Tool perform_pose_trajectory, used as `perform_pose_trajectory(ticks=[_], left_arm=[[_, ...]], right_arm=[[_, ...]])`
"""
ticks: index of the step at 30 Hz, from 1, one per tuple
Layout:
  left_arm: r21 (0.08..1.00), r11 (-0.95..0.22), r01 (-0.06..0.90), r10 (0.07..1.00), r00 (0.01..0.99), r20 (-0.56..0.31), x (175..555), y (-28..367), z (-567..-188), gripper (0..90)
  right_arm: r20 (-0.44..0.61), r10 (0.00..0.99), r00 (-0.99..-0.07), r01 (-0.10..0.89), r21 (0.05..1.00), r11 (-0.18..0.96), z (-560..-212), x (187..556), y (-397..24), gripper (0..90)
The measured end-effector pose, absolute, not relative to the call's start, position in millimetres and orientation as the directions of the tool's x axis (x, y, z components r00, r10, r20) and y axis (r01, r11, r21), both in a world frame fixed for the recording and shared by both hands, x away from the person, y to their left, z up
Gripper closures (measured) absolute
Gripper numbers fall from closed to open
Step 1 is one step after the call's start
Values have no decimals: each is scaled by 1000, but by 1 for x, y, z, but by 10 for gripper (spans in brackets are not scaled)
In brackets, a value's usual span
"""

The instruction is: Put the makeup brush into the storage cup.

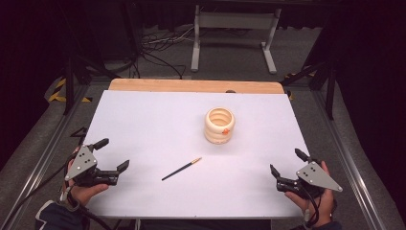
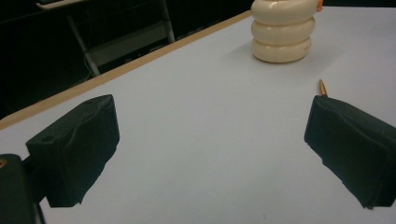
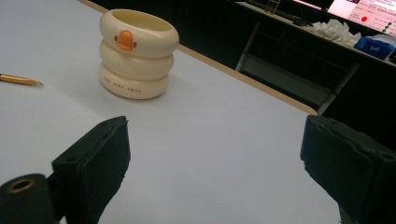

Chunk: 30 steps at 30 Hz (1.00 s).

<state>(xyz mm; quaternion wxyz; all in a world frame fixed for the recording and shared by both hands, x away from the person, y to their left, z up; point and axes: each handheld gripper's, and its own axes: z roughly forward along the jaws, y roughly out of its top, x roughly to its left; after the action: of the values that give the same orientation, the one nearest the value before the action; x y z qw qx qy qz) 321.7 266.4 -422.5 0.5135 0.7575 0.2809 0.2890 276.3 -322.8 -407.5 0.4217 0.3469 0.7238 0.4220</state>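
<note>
— What have you got on the left side?

— I see my left gripper (image 1: 113, 154) at the near left edge of the white table (image 1: 143, 120), held in a hand, with its jaws spread wide and nothing between them. In the left gripper view the two black pads (image 2: 74, 149) stand far apart over bare tabletop.

— And in the middle?

— A thin dark pen (image 1: 181, 168) with a gold tip lies flat on the table, slanting from near left to far right. It is nearer to me than the holder and between the two grippers, though well apart from both. Its gold tip (image 2: 322, 87) peeks out just above one jaw in the left gripper view.

— The holder?

— A cream pen holder (image 1: 219, 125) made of stacked rings stands upright, right of centre and farther off than the pen — an orange duck bill (image 3: 125, 40) marks its top ring.

— Right side?

— My right gripper (image 1: 287, 161) rests at the near right edge, its jaws also wide apart and holding nothing.
</note>
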Motion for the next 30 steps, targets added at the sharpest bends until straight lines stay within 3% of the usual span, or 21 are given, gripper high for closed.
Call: perform_pose_trajectory(ticks=[14,19,24,30], left_arm=[[906,-390,165,700,693,175,327,255,-416,63],[892,-398,214,690,710,138,334,253,-410,79],[827,-484,287,630,770,101,346,232,-407,80],[770,-564,298,579,808,111,354,209,-402,111]], right_arm=[[-332,847,-415,161,889,428,-409,279,-317,91],[-326,847,-420,167,889,425,-410,280,-318,90],[-329,855,-402,180,886,426,-410,280,-317,91],[-330,852,-406,187,883,431,-411,281,-316,90]])
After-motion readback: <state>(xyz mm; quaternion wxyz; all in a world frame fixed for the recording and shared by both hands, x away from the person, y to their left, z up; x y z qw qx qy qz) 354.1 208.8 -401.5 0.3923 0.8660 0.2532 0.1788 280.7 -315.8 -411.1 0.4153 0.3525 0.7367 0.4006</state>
